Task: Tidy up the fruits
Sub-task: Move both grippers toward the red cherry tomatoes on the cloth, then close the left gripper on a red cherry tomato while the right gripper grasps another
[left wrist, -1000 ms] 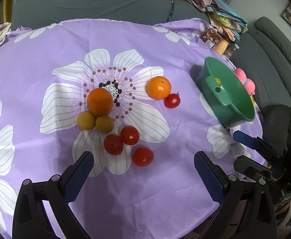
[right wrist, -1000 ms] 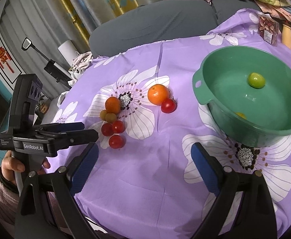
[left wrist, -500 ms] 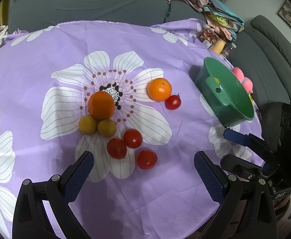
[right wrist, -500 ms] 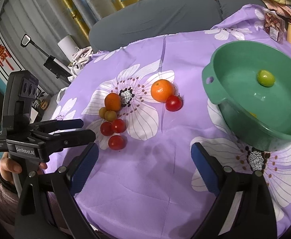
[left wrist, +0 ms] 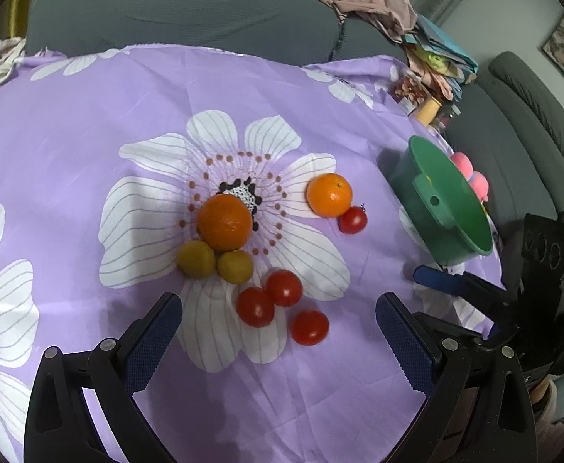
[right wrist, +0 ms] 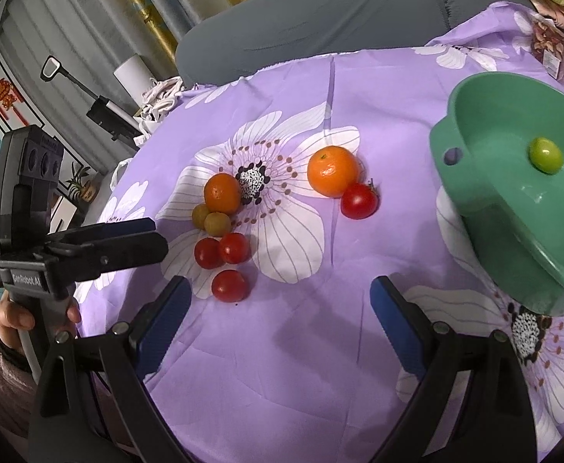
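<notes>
Hovering over the purple flowered cloth [left wrist: 89, 123], we hold both tools above the fruit with nothing gripped; the left gripper [left wrist: 278, 310] has its jaws spread wide and empty, just short of three red tomatoes [left wrist: 282, 287] that lie close together; the right gripper [right wrist: 280, 299] is likewise spread wide and empty, with bare cloth between its pads. Most of the fruit sits on the cloth: a large orange [right wrist: 222, 193] touching two small yellow-green fruits [right wrist: 217, 223], and nearer the bowl a second orange [right wrist: 332, 171] touching a lone tomato [right wrist: 358, 200]. The green bowl [right wrist: 475, 196] stands to the right, well apart from the main cluster, and holds one small green fruit [right wrist: 546, 155]. We judge the task to be early, at the approach to a pick; most pieces are not yet in the bowl. The next move calls for settling on one fruit and lowering open jaws around it alone; the touching neighbours could roll if nudged, so a fruit at the cluster's edge looks the easier start.
</notes>
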Demonstrator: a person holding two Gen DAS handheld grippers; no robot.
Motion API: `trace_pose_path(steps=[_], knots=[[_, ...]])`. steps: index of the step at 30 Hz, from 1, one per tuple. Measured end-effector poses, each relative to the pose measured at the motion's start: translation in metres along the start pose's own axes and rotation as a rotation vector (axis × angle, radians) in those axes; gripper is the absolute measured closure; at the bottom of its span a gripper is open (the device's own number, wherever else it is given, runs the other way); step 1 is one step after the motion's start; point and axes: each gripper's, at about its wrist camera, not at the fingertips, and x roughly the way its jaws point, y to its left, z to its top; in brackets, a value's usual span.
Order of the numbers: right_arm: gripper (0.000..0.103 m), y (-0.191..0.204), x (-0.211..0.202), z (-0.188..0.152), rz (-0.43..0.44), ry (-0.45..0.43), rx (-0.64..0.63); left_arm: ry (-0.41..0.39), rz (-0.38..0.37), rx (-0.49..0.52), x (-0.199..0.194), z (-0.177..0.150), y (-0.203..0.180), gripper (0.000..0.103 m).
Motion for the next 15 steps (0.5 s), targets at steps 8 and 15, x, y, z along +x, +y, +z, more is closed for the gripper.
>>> trace_pose_path(steps=[8, 15], knots=[[0.010, 0.012, 0.016, -0.002, 0.034, 0.054, -0.055, 0.045, -0.097, -0.016, 0.006, -0.004, 0.002, 0.003], [0.028, 0.032, 0.036, -0.007, 0.085, 0.121, -0.129, 0.058, 0.025, 0.031, 0.015, -0.008, -0.001, 0.008]])
